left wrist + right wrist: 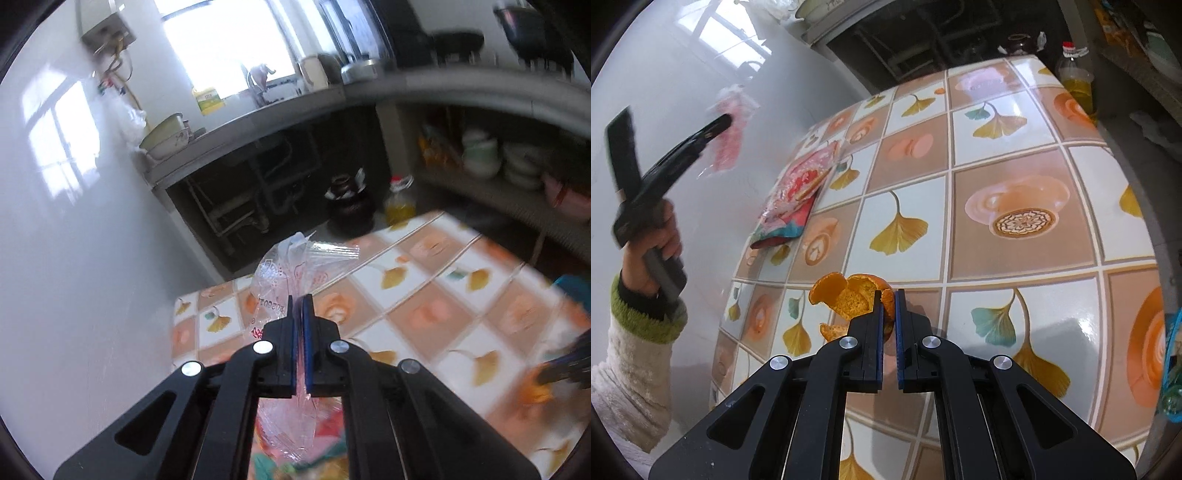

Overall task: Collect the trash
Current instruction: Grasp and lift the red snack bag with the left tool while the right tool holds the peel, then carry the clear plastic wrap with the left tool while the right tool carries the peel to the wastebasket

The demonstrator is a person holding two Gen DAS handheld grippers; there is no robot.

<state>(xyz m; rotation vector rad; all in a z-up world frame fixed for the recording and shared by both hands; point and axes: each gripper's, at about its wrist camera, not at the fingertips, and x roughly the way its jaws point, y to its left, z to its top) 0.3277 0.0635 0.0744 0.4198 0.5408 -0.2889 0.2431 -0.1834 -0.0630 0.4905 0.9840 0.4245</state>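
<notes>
Two grippers were in use above a table (1015, 206) covered in a ginkgo-leaf pattern. The left gripper (301, 299) was clamped on a clear wrapper (280, 273) with pink print, which stuck out ahead of the pads and trailed below them; in the right wrist view the same gripper (726, 122) was seen lifted clear of the table at its left, against the white wall, with the wrapper (729, 142) hanging blurred from its tip and a hand (663, 236) in a green-cuffed sleeve around its handle. The right gripper (889, 295) was closed on an orange peel (849, 295) near the table's front edge; whether the peel rested on the surface or was just raised could not be told. A second, red-and-blue packet (796, 195) lay flat by the table's left edge, well apart from the peel. An oil bottle (399, 203) and a dark jar (349, 206) were seen on the floor beyond the table.
</notes>
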